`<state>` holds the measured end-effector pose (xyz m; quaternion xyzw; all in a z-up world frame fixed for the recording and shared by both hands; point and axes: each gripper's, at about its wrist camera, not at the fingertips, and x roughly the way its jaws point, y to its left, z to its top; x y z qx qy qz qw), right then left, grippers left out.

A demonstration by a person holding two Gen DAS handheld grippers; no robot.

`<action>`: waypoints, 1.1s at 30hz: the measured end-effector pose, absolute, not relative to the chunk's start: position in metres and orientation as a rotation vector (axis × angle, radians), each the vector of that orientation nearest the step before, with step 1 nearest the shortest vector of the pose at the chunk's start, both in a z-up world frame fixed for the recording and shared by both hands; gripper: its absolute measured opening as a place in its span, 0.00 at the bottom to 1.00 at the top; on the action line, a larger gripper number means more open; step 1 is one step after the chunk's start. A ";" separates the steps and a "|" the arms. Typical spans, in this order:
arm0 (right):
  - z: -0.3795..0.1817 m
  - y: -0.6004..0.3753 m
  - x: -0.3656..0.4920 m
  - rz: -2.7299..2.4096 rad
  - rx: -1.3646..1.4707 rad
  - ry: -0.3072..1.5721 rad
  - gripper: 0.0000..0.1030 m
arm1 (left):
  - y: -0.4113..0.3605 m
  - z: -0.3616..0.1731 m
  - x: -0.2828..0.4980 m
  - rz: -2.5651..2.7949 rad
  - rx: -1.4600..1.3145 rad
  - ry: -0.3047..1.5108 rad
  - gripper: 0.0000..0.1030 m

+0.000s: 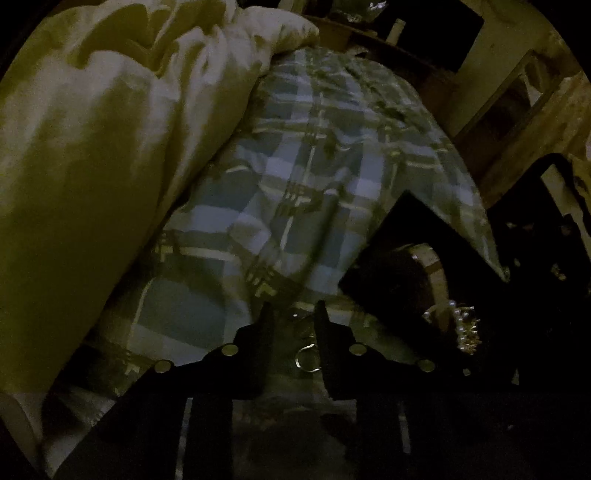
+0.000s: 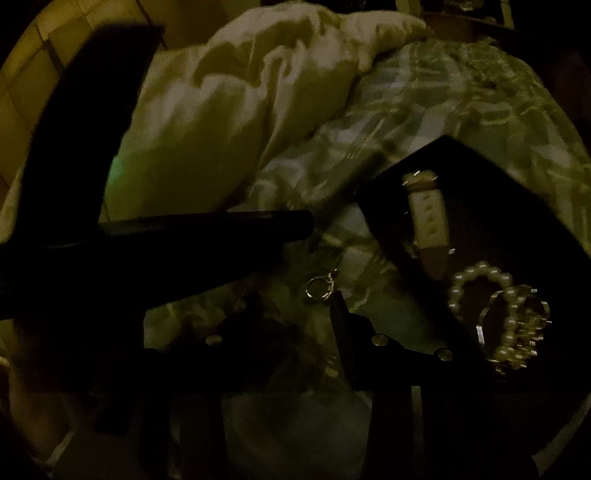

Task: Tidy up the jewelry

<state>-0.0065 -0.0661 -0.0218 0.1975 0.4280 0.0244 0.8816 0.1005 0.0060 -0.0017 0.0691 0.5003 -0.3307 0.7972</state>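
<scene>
Our left tool sits narrowed around the small ring on the plaid bed, not visibly pinching; our right tool is open. The ring may slip into folds.

I see a dim room with very little light, so most things look dark and a bit yellow-green. A bed fills most of my view. It has a checked sheet with blue, grey and white squares, and the cloth is wrinkled. A big puffy white blanket is bunched up on the left side, lying on the sheet. In the right wrist view I see a pale tiled wall at the far left. Past the end of the bed there is a light wall with a dark square opening in it. Some wooden furniture stands on the right, too dark to tell apart.
</scene>
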 end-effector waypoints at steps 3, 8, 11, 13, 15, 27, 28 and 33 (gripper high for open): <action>-0.028 -0.068 0.001 0.021 0.422 0.900 0.37 | 0.009 0.005 0.105 -0.694 0.121 1.039 0.18; -0.041 -0.082 0.007 -0.018 0.514 0.911 0.37 | -0.005 0.004 0.102 -0.747 0.170 1.040 0.15; -0.041 -0.085 0.006 -0.031 0.526 0.902 0.37 | -0.017 -0.012 0.099 -0.722 0.255 1.057 0.07; -0.038 -0.081 0.005 -0.037 0.509 0.891 0.37 | -0.019 -0.017 0.103 -0.733 0.231 1.080 0.06; -0.037 -0.079 0.005 -0.031 0.509 0.885 0.37 | -0.023 -0.019 0.107 -0.755 0.225 1.095 0.06; -0.050 -0.084 0.006 -0.064 0.567 0.926 0.37 | -0.046 -0.037 0.105 -0.684 0.393 1.047 0.06; -0.051 -0.083 0.007 -0.066 0.568 0.929 0.37 | -0.044 -0.037 0.105 -0.685 0.388 1.051 0.06; -0.053 -0.083 0.016 -0.071 0.557 0.941 0.37 | -0.039 -0.038 0.113 -0.696 0.341 1.084 0.00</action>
